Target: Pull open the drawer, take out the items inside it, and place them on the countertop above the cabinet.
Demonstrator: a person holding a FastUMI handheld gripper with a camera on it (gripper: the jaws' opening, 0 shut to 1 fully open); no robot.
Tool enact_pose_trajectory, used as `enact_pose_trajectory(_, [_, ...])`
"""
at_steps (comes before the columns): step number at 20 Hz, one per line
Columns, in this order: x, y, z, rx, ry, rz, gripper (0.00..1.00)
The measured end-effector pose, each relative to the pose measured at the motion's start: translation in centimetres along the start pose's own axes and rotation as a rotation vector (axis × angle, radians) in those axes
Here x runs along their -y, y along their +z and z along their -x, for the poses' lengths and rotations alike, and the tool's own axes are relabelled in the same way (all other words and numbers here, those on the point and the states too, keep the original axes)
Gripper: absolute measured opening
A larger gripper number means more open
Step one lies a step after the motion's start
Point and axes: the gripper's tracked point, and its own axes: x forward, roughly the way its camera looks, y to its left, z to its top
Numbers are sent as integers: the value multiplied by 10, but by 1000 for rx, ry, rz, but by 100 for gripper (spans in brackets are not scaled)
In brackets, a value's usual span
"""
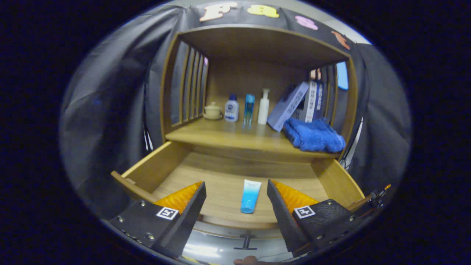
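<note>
The wooden drawer (154,167) stands pulled open below the cabinet's countertop (228,138). A blue and white tube (250,195) lies flat on the drawer's floor, cap end toward me. My gripper (235,186) hovers above the drawer's front, open, with the tube lying between and slightly below its two fingers (193,206). Neither finger touches the tube.
On the countertop stand a small lidded pot (213,110), three bottles (248,108), leaning boxes (294,105) and a folded blue towel (314,135) at the right. Bare wood lies at the countertop's front left. The drawer's handle (245,243) shows below the fingers.
</note>
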Motion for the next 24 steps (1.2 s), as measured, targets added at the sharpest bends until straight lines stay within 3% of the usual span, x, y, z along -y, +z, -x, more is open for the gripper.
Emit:
enact_pose_trajectory(3, [7,-15,-35,-199,20,1,99])
enact_pose_trajectory(8, [30,-78,-65,-547,-42,-52,99])
enact_pose_trajectory(11, [26,-75,-73,-624,-4,-146,95])
enact_pose_trajectory(14, [23,-96,-64,-788,16,-132,94])
enact_pose_trajectory(19, [29,-91,-74,-845,-4,-79,95])
enact_pose_trajectory(24, [34,-91,-83,-887,-20,-69,85])
